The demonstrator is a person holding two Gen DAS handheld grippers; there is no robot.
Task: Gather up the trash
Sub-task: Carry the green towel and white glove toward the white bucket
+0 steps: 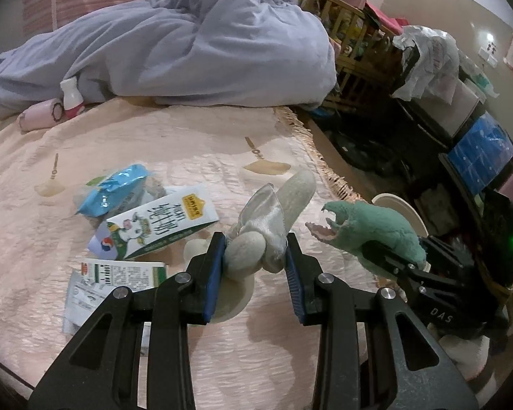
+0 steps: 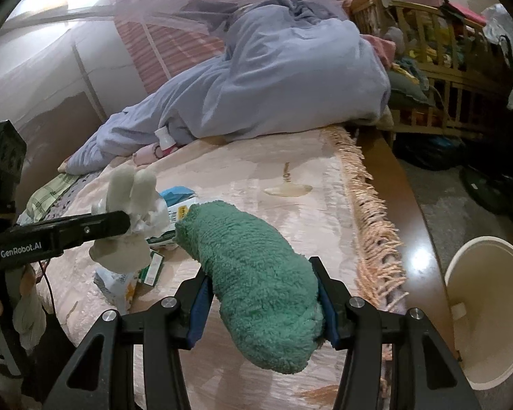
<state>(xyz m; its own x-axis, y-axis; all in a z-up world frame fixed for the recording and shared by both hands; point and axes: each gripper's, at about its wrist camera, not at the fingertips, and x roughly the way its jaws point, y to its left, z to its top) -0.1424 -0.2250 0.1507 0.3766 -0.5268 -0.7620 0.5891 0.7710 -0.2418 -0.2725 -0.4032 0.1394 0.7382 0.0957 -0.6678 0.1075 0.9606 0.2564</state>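
Observation:
My left gripper [image 1: 254, 256] is shut on a grey plush rabbit [image 1: 246, 256] with a satin bow, held over the pink bedspread [image 1: 154, 136]; the rabbit also shows in the right wrist view [image 2: 133, 188]. My right gripper [image 2: 260, 297] is shut on a green plush dinosaur [image 2: 253, 273], which shows in the left wrist view [image 1: 376, 225] with its mouth open. Trash lies on the bed: a blue wrapper [image 1: 116, 188], a green-and-white milk carton [image 1: 157, 225], a flat carton [image 1: 119, 276]. A white bin [image 2: 485, 314] stands on the floor at the right.
A crumpled blue-grey duvet [image 1: 188, 41] fills the far side of the bed, with a small pink-and-white bottle [image 1: 71, 97] at its edge. The bedspread's fringe [image 2: 372, 225] marks the bed's right edge. A wooden crib [image 2: 437, 68] and storage boxes [image 1: 478, 150] crowd the floor beyond.

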